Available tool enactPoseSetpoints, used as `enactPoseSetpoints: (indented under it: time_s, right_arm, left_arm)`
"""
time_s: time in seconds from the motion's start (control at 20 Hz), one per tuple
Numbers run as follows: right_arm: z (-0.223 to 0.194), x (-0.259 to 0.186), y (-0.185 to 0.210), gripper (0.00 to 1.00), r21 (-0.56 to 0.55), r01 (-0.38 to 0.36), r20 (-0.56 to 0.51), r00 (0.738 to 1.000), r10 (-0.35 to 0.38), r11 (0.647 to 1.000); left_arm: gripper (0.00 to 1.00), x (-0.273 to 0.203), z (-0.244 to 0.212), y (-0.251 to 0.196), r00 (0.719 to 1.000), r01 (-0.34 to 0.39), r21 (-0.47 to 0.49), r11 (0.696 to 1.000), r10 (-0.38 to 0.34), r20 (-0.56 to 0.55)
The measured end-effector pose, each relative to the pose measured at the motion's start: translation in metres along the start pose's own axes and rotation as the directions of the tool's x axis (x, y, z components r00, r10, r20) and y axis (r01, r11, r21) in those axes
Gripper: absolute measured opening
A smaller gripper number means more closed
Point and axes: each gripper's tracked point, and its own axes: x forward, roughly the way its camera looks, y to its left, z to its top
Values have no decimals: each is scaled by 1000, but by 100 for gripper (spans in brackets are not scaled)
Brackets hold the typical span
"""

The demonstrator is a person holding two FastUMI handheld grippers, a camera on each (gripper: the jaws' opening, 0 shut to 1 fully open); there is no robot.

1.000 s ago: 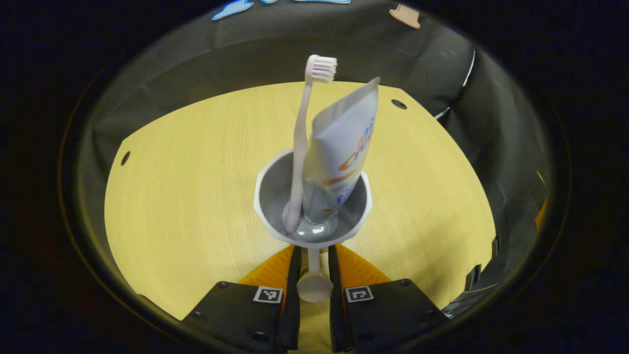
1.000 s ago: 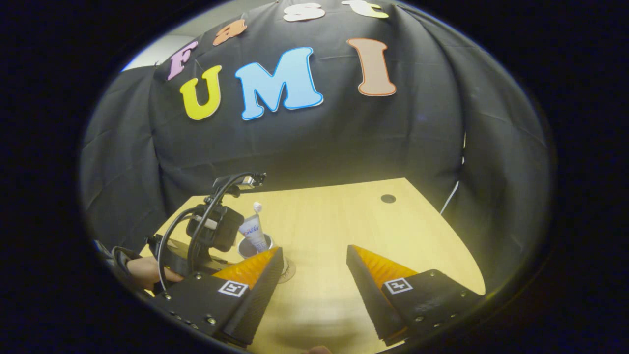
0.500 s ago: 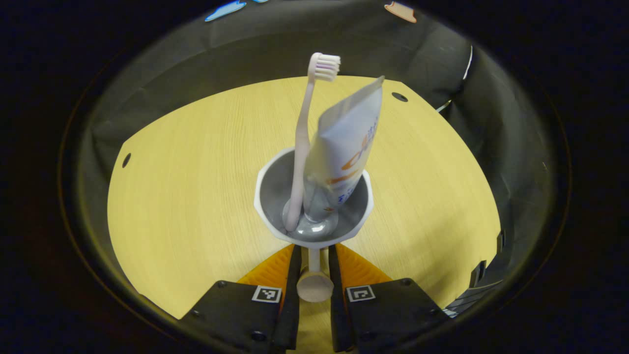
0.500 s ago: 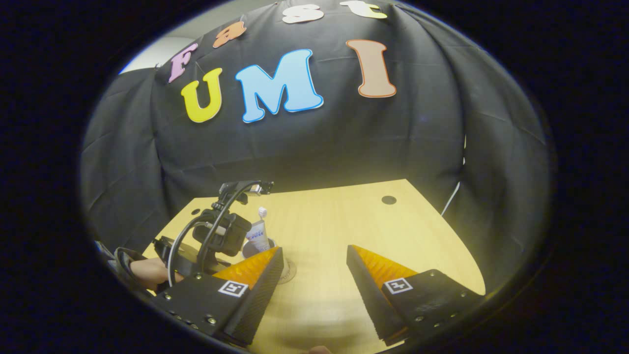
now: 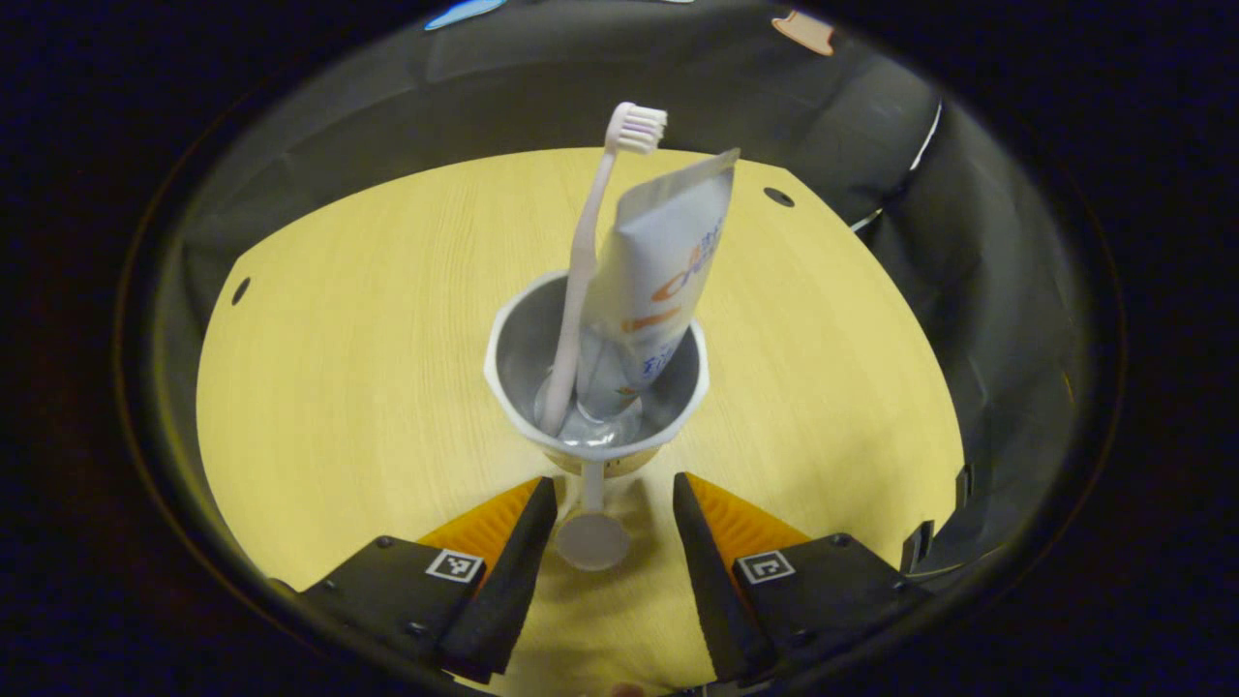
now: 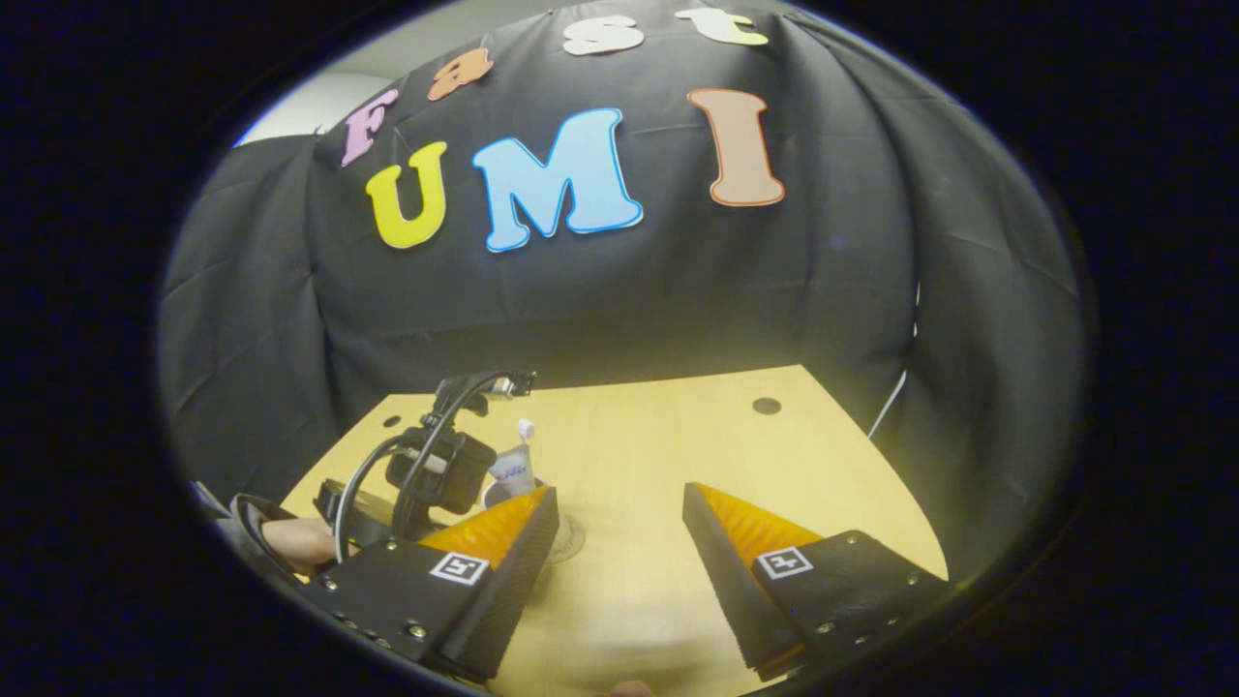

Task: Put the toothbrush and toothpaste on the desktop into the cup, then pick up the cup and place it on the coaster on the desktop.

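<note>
Left tongs (image 5: 605,503) stand released, jaws apart either side of the cup (image 5: 595,363) handle; cup rests on the coaster (image 6: 561,537) on the tabletop (image 5: 348,368), holding toothbrush (image 5: 586,261) and toothpaste (image 5: 653,281) upright. Right tongs (image 6: 619,528) idle, spread, holding nothing.

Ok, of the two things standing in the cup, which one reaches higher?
The toothbrush: its bristled head rises above the toothpaste tube's flat crimped end. Both lean in the cup.
</note>
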Motion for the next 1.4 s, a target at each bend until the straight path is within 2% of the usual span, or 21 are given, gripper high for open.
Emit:
enactPoseSetpoints:
  time_s: [0.25, 0.3, 0.35, 0.4, 0.5, 0.6, 0.7, 0.8, 0.85, 1.0, 1.05, 1.15, 1.3, 1.4]
  right_arm:
    - [8, -6, 8, 86, -14, -35, 20, 999, 36, 999]
    - [8, -8, 10, 85, -18, -44, 24, 999, 45, 999]
    - [9, -10, 11, 85, -23, -54, 28, 998, 55, 998]
    - [9, -12, 14, 86, -30, -64, 32, 997, 65, 997]
    - [11, -16, 18, 85, -46, -84, 39, 996, 85, 995]
    - [12, -20, 23, 85, -55, -109, 45, 993, 112, 993]
    - [15, -27, 30, 85, -63, -138, 59, 988, 142, 988]
    - [17, -31, 34, 85, -82, -157, 73, 984, 163, 984]
    - [20, -33, 37, 85, -90, -164, 80, 982, 171, 982]
    - [24, -39, 41, 85, -112, -176, 97, 978, 187, 978]
    - [26, -40, 43, 85, -115, -181, 101, 976, 192, 977]
    - [27, -44, 46, 85, -121, -186, 103, 975, 198, 975]
    - [32, -51, 45, 83, -138, -169, 125, 975, 186, 976]
    - [38, -55, 46, 85, -148, -151, 146, 974, 173, 977]
  left_arm:
    - [81, -55, -14, 18, 998, -5, -39, 999, 8, 70]
    - [74, -74, -17, 25, 995, -13, -51, 999, 18, 100]
    - [73, -90, -19, 34, 991, -27, -66, 997, 35, 132]
    - [74, -104, -19, 43, 985, -41, -83, 996, 55, 166]
    - [87, -134, -18, 52, 964, -58, -124, 991, 88, 250]
    - [88, -175, -12, 61, 927, -67, -157, 985, 120, 355]
    - [100, -222, -8, 70, 881, -91, -171, 981, 159, 445]
    - [99, -239, 1, 61, 839, -85, -189, 978, 172, 516]
    - [88, -249, -1, 64, 819, -84, -196, 977, 180, 545]
    - [88, -279, 2, 64, 749, -98, -193, 976, 200, 631]
    - [99, -287, 2, 62, 727, -104, -189, 976, 204, 656]
    - [88, -302, 8, 60, 684, -105, -182, 978, 204, 700]
    - [89, -319, 19, 52, 635, -81, -174, 981, 185, 750]
    - [88, -331, 23, 54, 604, -79, -157, 984, 173, 778]
